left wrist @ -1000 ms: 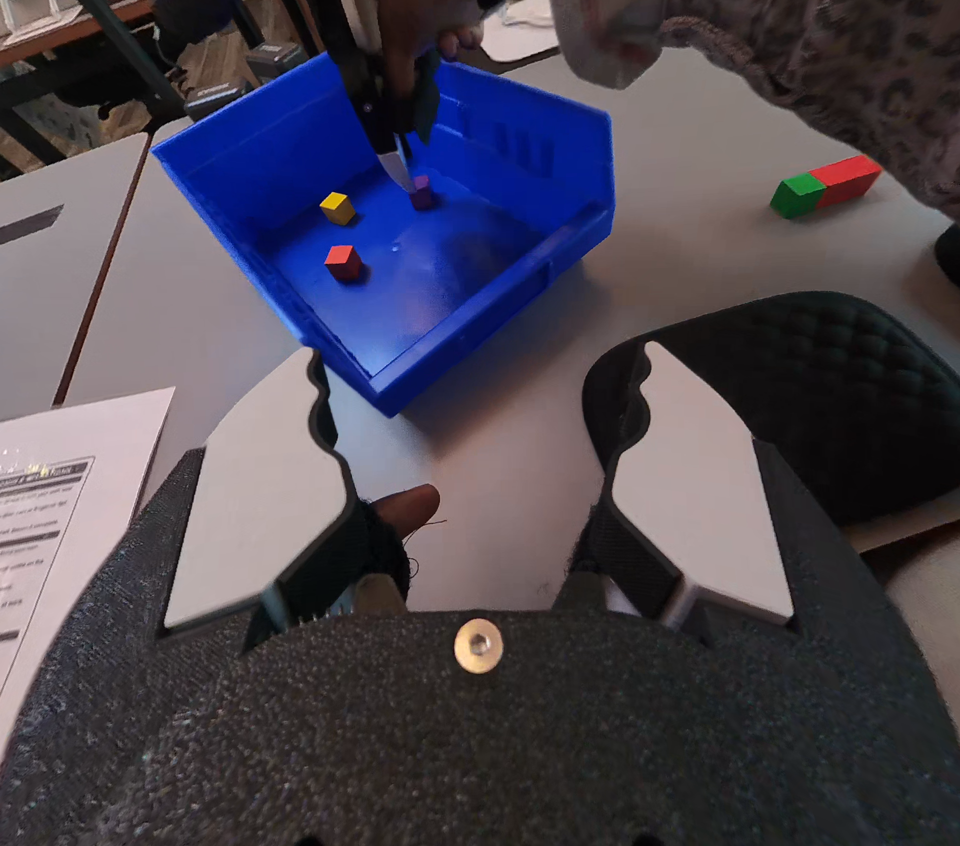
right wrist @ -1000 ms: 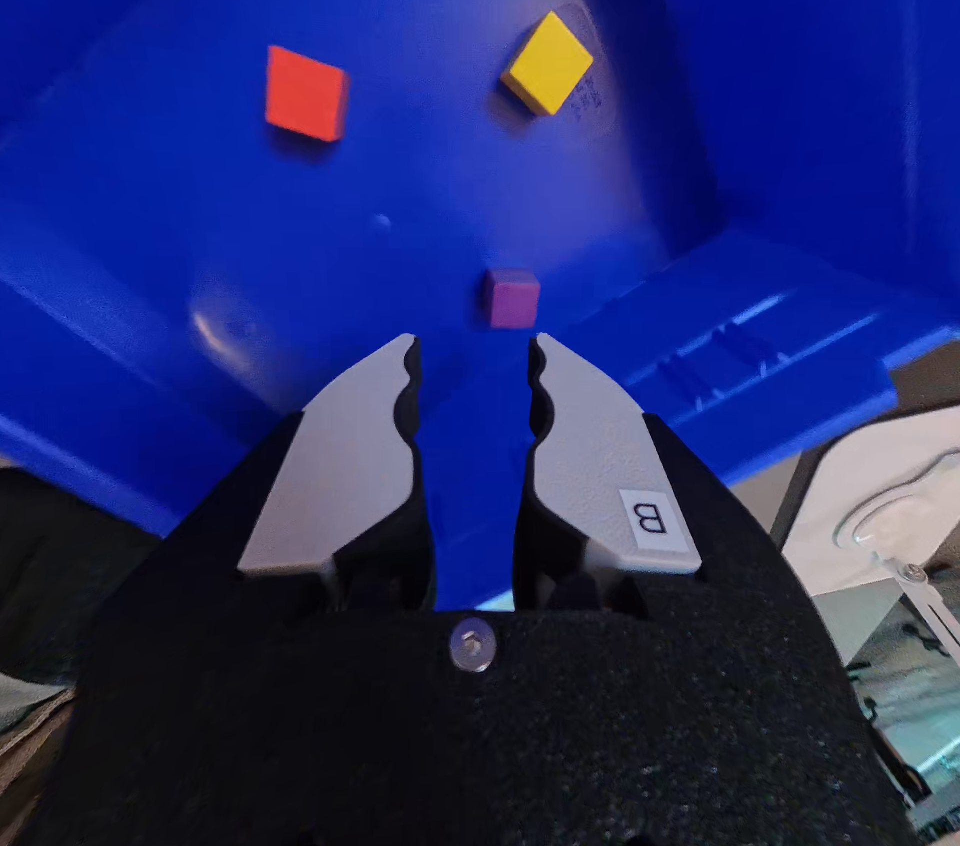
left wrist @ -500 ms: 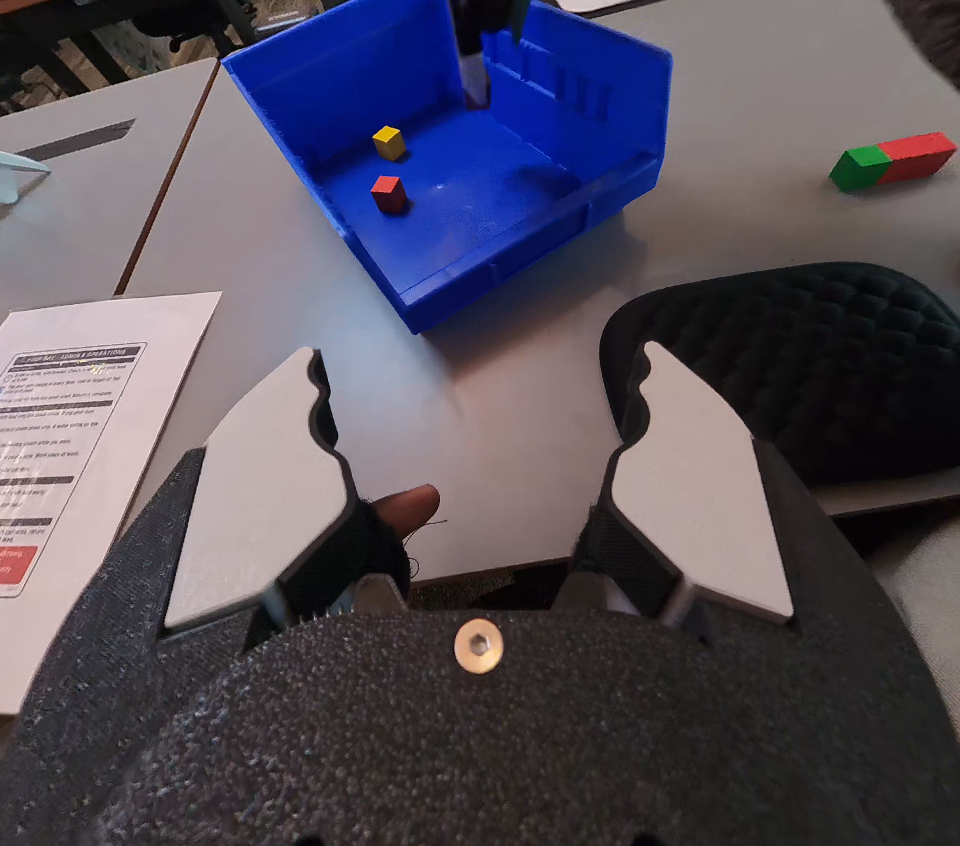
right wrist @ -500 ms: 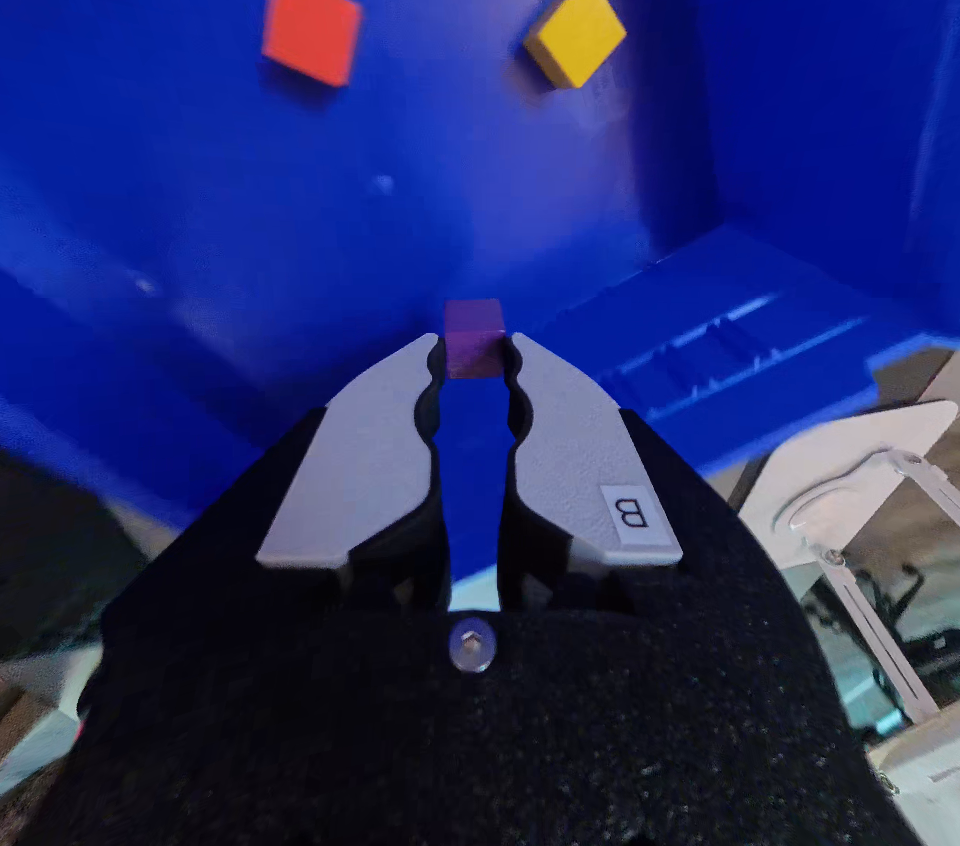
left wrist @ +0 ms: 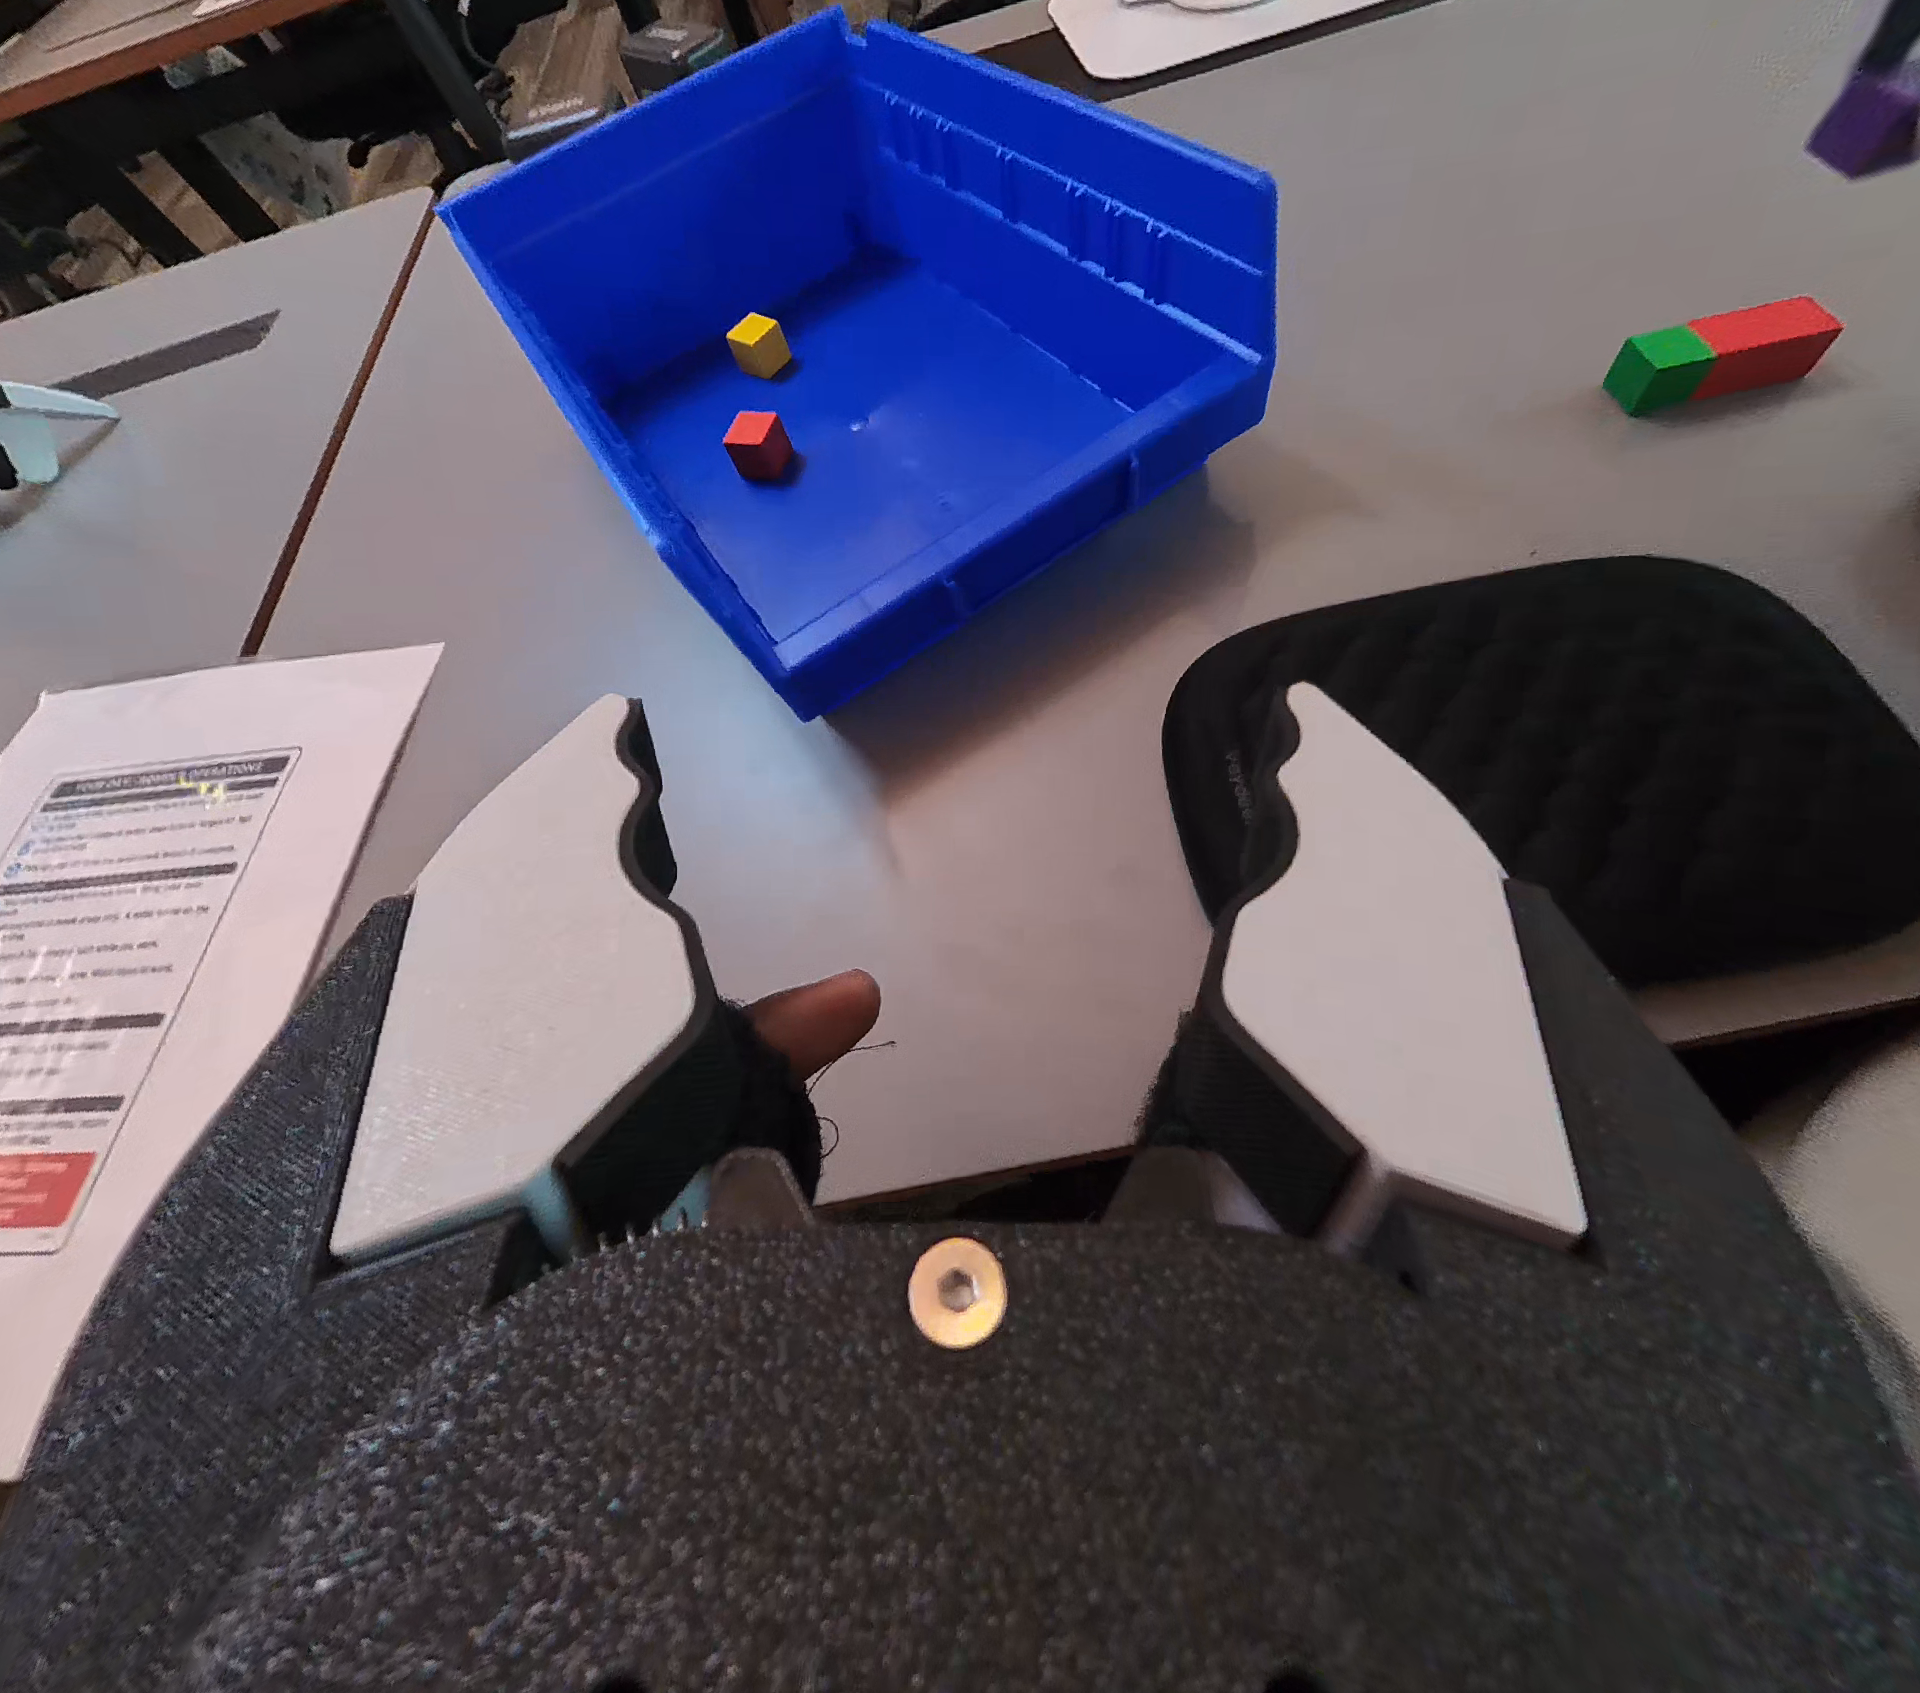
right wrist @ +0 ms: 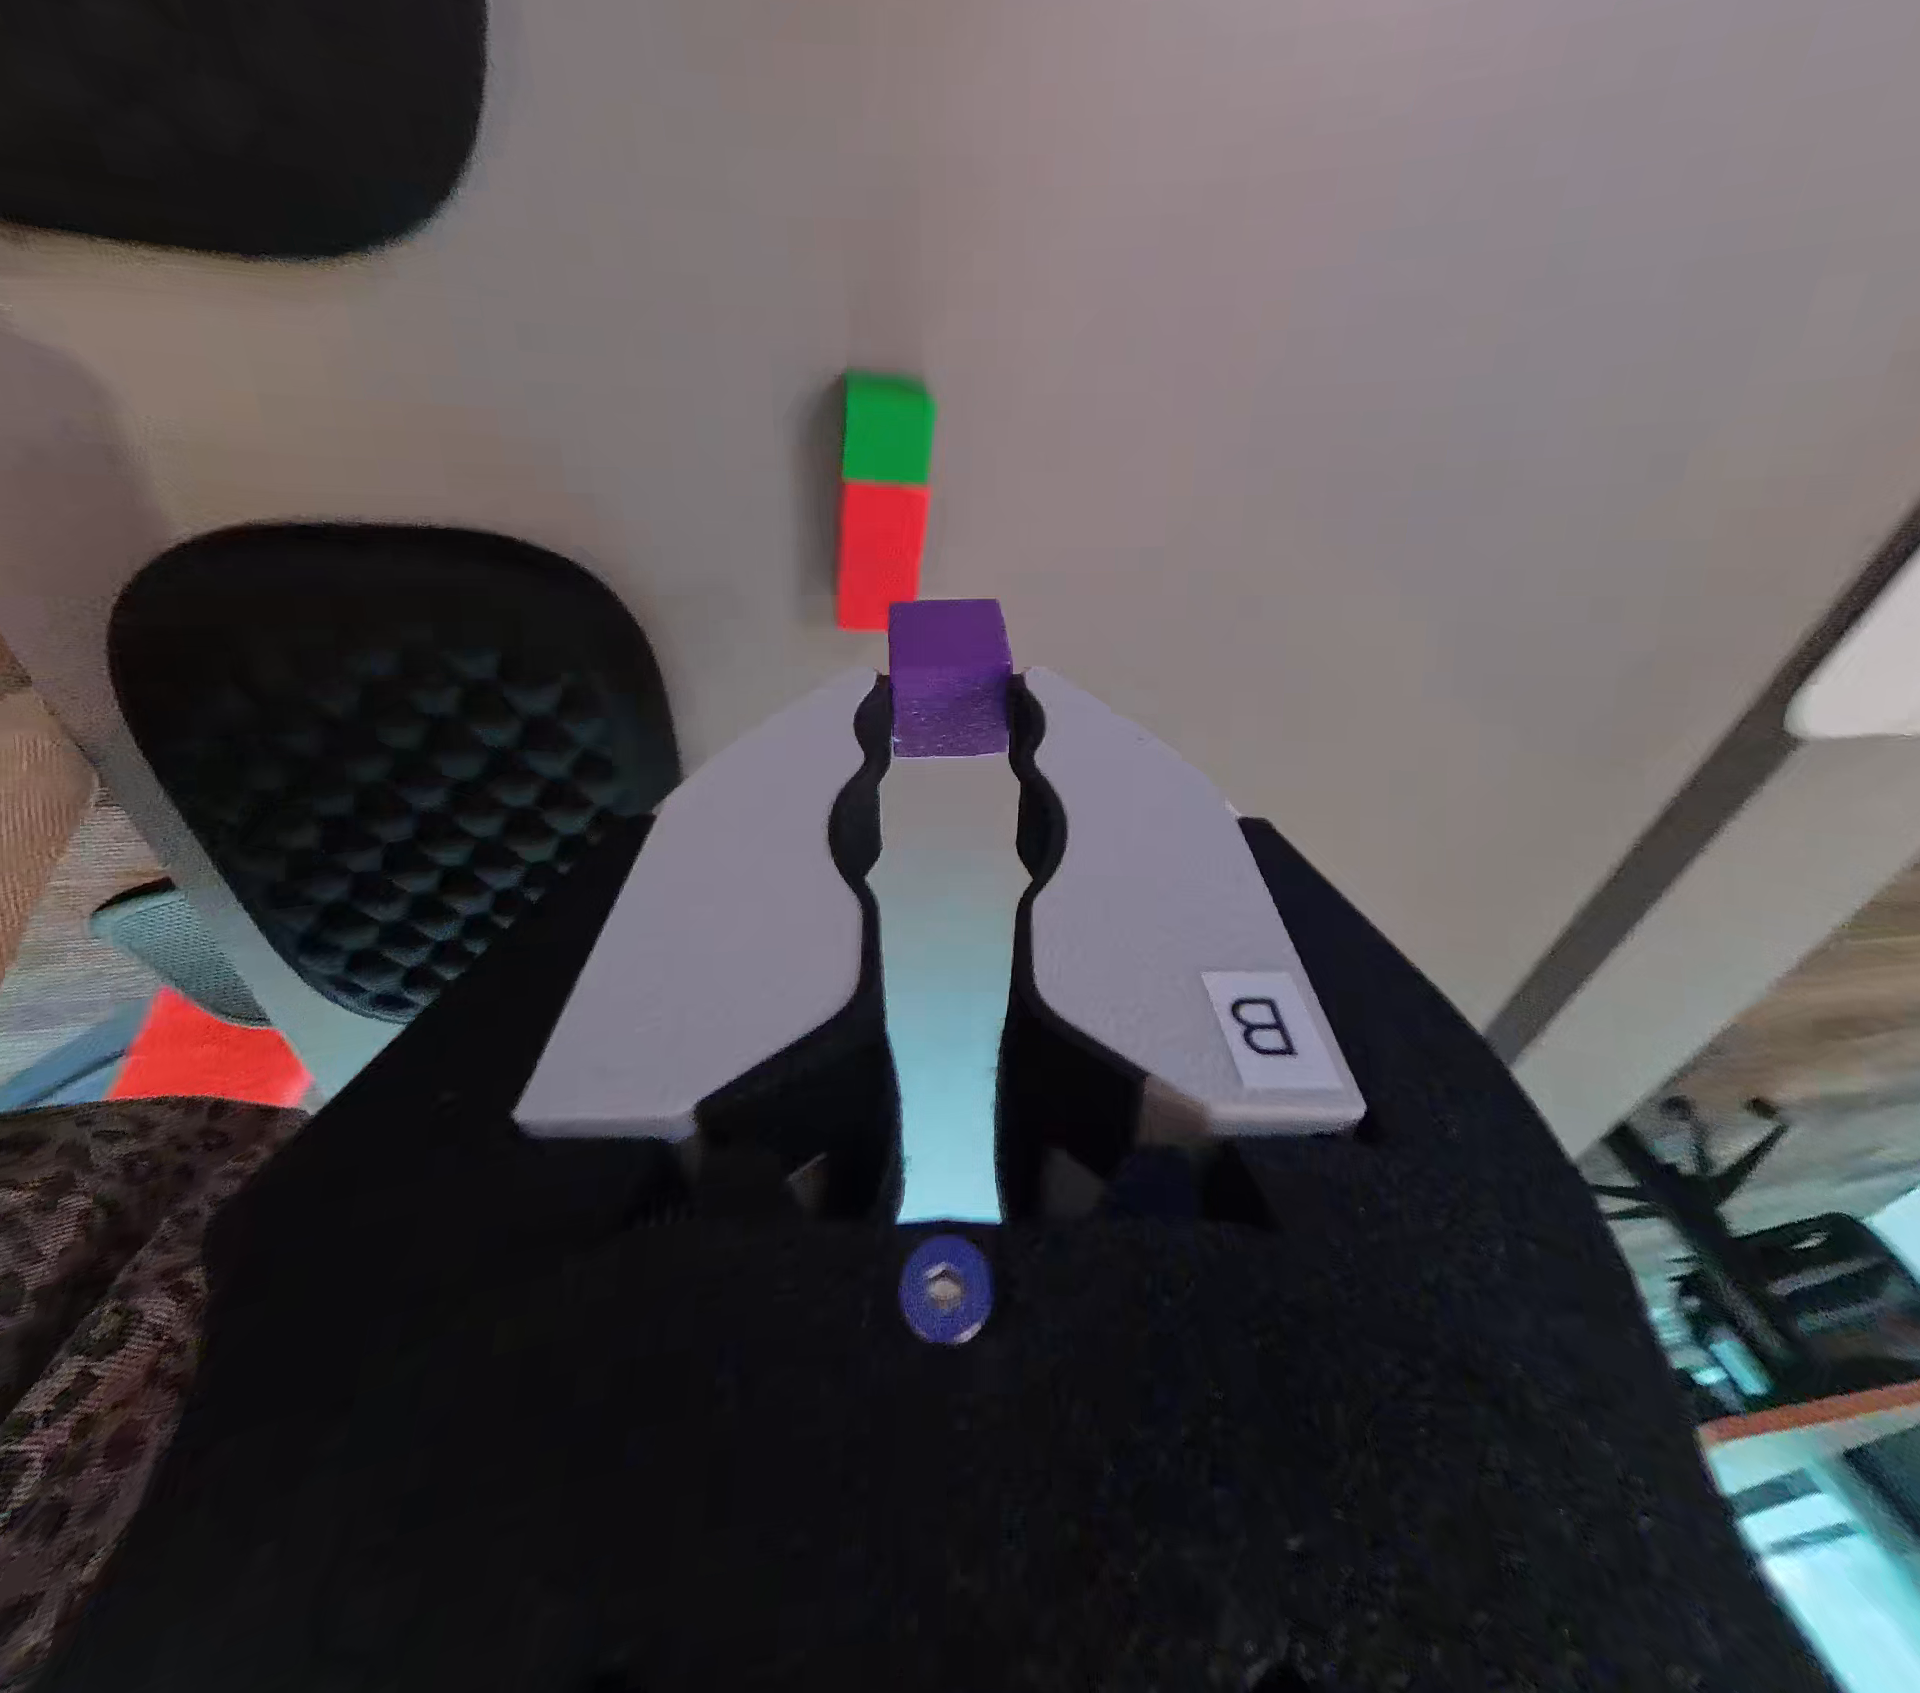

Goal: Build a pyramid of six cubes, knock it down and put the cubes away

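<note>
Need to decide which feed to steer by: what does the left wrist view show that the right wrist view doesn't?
Left wrist view only: the blue bin holding a yellow cube and a red cube, a printed sheet, and the open left gripper.
Right wrist view only: the right gripper shut on the purple cube.
Both: the green cube touching the red block, the purple cube, and the black pad.

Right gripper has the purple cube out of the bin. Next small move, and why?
Probably lower the purple cube onto the table against the free end of the red cube. The right gripper is shut on it just short of the green cube and red cube, which lie touching in a row.
</note>
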Motion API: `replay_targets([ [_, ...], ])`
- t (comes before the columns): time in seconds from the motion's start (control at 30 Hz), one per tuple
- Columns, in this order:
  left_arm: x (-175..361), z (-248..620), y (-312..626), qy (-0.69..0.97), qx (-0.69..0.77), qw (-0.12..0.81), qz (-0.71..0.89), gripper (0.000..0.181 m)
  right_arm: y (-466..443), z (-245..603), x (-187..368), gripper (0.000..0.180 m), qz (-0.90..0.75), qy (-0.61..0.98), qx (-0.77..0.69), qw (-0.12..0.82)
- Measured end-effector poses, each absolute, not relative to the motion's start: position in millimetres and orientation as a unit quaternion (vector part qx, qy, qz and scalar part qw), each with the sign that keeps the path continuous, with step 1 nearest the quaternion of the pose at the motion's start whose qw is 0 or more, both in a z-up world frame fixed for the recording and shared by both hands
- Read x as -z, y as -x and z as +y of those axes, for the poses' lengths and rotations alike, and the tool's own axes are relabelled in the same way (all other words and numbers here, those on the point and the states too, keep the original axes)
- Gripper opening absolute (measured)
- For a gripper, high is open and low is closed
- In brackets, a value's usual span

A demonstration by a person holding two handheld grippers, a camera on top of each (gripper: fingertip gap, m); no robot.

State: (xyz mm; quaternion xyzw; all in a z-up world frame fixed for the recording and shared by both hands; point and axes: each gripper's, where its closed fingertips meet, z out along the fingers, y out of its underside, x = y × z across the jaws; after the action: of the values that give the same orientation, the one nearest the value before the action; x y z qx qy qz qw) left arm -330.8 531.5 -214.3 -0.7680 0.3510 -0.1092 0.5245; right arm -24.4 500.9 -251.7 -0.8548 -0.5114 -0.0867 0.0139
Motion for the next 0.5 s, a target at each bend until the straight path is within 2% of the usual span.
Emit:
replay_targets([
  [0.23, 203, 533, 309, 0.751, 0.107, 0.527, 0.383, 0.108, 14, 483, 294, 0.021, -0.44, 0.897, 0.039, -0.002],
  [0.5, 204, 538, 302, 0.744, 0.119, 0.523, 0.399, 0.108, 14, 485, 304, 0.021, -0.42, 0.906, 0.043, -0.022],
])
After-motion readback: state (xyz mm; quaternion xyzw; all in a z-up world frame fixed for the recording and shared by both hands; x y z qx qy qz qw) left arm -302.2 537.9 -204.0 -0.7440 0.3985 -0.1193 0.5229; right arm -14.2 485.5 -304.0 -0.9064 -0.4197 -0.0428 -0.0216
